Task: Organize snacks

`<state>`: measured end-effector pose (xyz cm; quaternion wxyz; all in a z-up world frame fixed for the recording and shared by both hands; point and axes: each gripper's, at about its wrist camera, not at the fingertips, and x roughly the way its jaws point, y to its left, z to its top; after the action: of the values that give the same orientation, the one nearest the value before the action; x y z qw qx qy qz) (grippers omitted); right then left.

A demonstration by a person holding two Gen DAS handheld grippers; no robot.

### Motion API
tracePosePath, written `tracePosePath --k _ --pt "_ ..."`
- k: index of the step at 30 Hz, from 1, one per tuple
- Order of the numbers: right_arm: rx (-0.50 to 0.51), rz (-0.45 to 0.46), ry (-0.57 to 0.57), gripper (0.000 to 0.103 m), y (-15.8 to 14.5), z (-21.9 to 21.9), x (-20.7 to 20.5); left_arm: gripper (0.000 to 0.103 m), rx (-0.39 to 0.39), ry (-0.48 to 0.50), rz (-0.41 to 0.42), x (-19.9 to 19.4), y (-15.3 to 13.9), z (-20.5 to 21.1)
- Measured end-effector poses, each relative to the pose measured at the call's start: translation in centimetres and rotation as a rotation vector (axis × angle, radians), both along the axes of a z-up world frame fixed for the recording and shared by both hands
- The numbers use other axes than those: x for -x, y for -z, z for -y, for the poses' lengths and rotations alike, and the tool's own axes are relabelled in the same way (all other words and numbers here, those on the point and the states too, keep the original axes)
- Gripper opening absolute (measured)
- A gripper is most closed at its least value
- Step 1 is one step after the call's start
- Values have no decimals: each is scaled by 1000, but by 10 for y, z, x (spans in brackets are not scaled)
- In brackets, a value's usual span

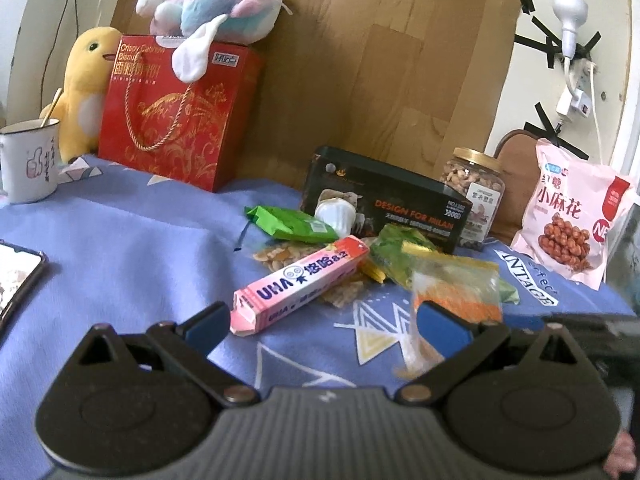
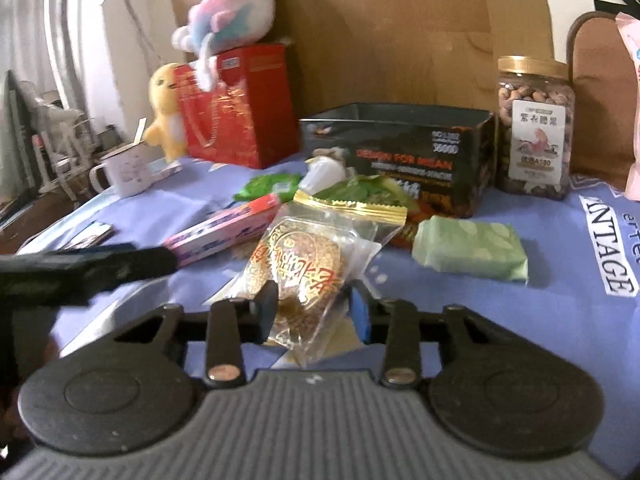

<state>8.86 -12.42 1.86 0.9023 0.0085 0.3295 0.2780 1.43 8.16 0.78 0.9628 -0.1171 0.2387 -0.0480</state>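
In the right wrist view my right gripper (image 2: 314, 308) is shut on a clear gold-topped packet (image 2: 304, 276) holding a round sesame cake, a finger pressing each side. The same packet (image 1: 452, 288) shows blurred by the right finger of my left gripper (image 1: 324, 320), which stands wide open over the blue cloth. The near end of a pink candy box (image 1: 300, 280) lies just beyond its left finger, not held. An open black tin (image 1: 380, 200) stands behind the snack pile, with green packets (image 1: 292, 224) and a white wrapped sweet (image 1: 336, 212) before it.
A nut jar (image 2: 532, 128) and a pink snack bag (image 1: 572, 220) stand at the right. A pale green packet (image 2: 472, 252) lies on the cloth. At the back left are a red gift bag (image 1: 176, 120) under plush toys and a mug (image 1: 28, 160). A phone (image 1: 16, 280) lies at the left.
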Motion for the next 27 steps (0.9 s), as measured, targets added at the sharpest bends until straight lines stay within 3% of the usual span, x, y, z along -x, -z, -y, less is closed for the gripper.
tracePosePath --k 8,9,11,13,20,24,27 --pt "-5 -11 -236 42 -13 -3 48 103 -2 -1 1 1 0 1" --pt "2 -2 -233 44 -14 -3 52 103 -2 -1 0 1 0 1" --pt "2 16 -197 60 -14 1 57 103 -2 -2 0 1 -1 1" --pt "-25 21 -156 64 -17 9 57 103 3 -2 -1 1 -1 0" --pt "-81 7 -102 74 -20 22 68 103 71 11 -20 -2 1 -12" --pt "-36 -3 -129 76 -15 18 75 103 163 72 -44 2 0 -23" --pt "11 -4 -160 77 -12 16 78 103 166 148 -55 13 -6 -22"
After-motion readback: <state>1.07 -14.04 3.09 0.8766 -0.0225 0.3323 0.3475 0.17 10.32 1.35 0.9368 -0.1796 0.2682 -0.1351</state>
